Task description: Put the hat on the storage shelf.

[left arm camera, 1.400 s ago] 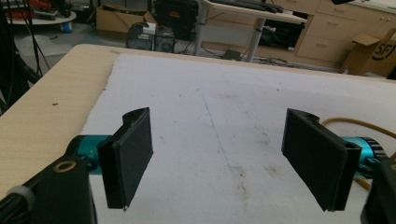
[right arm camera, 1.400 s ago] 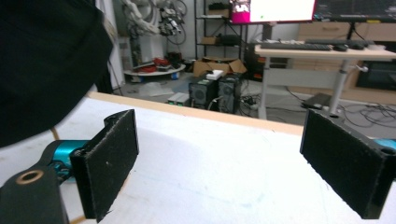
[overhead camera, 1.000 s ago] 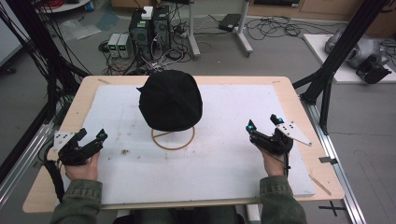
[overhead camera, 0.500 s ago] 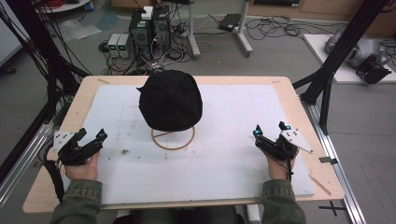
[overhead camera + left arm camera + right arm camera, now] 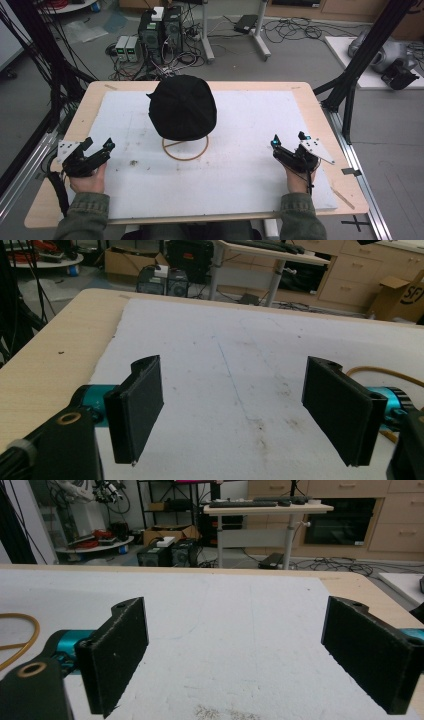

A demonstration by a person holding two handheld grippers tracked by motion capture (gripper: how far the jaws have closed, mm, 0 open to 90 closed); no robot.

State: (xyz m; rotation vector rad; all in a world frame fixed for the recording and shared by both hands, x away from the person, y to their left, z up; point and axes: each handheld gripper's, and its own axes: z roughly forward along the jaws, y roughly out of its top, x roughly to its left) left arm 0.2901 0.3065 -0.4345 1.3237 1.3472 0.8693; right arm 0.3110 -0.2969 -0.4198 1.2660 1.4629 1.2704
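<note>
A black cap (image 5: 182, 107) sits over a wooden ring stand (image 5: 185, 148) at the middle of the white mat (image 5: 240, 170). My left gripper (image 5: 99, 144) rests near the mat's left edge, open, nothing between its jaws (image 5: 240, 410). An arc of the ring (image 5: 375, 371) shows past its right jaw. My right gripper (image 5: 288, 138) lies near the mat's right side, also open and empty (image 5: 250, 655). Part of the ring (image 5: 25, 630) shows at the left in the right gripper view. Both grippers are well apart from the cap.
The mat covers most of a wooden table (image 5: 90, 100). Black frame posts (image 5: 350, 85) stand at the table's right and left sides. Computer cases (image 5: 160, 27) and cables lie on the floor beyond the far edge.
My right gripper has drifted a little to the right and toward the near edge. The left gripper and the cap have stayed put.
</note>
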